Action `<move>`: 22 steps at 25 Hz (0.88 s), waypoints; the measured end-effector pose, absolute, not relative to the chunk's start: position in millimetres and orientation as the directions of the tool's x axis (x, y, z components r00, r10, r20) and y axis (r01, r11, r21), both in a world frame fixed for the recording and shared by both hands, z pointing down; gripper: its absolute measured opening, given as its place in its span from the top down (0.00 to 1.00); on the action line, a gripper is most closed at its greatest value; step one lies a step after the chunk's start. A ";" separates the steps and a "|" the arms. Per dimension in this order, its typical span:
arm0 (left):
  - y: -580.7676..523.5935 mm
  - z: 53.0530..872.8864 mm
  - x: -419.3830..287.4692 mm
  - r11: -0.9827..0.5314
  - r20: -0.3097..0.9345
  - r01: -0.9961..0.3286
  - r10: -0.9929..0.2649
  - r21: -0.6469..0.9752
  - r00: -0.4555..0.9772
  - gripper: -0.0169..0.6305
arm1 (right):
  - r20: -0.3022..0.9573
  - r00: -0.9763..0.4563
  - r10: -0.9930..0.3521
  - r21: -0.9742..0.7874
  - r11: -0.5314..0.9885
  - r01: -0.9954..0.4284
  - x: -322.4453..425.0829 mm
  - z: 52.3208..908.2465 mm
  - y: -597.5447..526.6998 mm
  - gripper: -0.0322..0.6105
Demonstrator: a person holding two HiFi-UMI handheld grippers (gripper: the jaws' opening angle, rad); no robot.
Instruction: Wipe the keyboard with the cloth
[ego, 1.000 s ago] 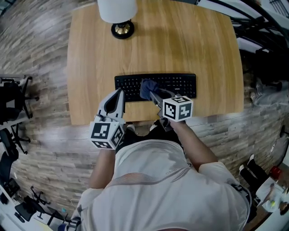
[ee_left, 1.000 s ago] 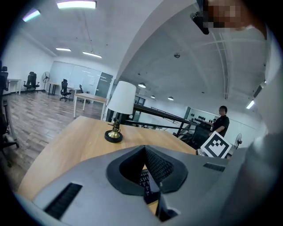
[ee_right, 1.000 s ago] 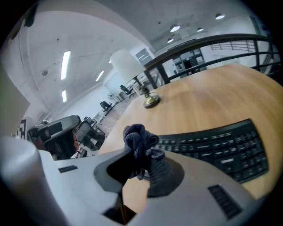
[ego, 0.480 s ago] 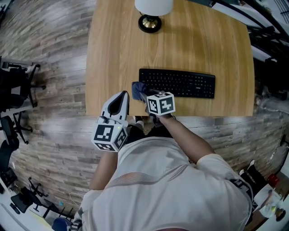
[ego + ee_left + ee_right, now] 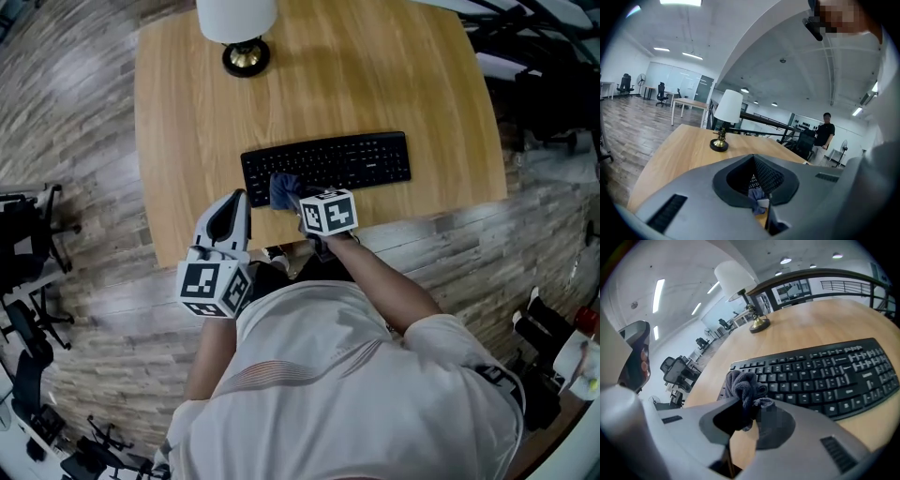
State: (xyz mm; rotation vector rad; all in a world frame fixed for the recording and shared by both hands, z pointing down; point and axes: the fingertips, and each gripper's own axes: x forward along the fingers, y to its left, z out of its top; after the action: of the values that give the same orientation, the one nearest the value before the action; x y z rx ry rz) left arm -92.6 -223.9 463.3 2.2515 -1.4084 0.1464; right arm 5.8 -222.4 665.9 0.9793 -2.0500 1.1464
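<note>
You have no readable text anywhere in these views. The keyboard (image 5: 356, 159) carries pale legends on its black keys, but from your head camera they are only specks, and in the right gripper view they are too small and blurred to make out a single letter or number. The marker cubes (image 5: 328, 212) show black-and-white square patterns, not letters. No brand, label or sign can be read on the desk (image 5: 187, 112) or the lamp (image 5: 236, 19).

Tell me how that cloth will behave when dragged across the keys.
Probably floppy: the cloth hangs bunched in folds from the right gripper. Its ribbed knit looks grippy, so it may catch on the keyboard keys rather than slide. Likely light.
</note>
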 end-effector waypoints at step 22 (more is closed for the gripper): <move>-246.0 446.5 109.3 -0.505 0.298 -0.787 -0.737 0.355 0.607 0.96 | 0.808 -0.383 -0.448 -0.349 0.161 -0.923 276.6 661.8 -258.2 0.76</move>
State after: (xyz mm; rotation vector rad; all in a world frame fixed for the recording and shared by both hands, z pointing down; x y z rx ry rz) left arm 109.3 -246.0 446.5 2.3795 -1.2086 0.1485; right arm 276.6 -258.2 661.8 1.2976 -1.9100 1.1615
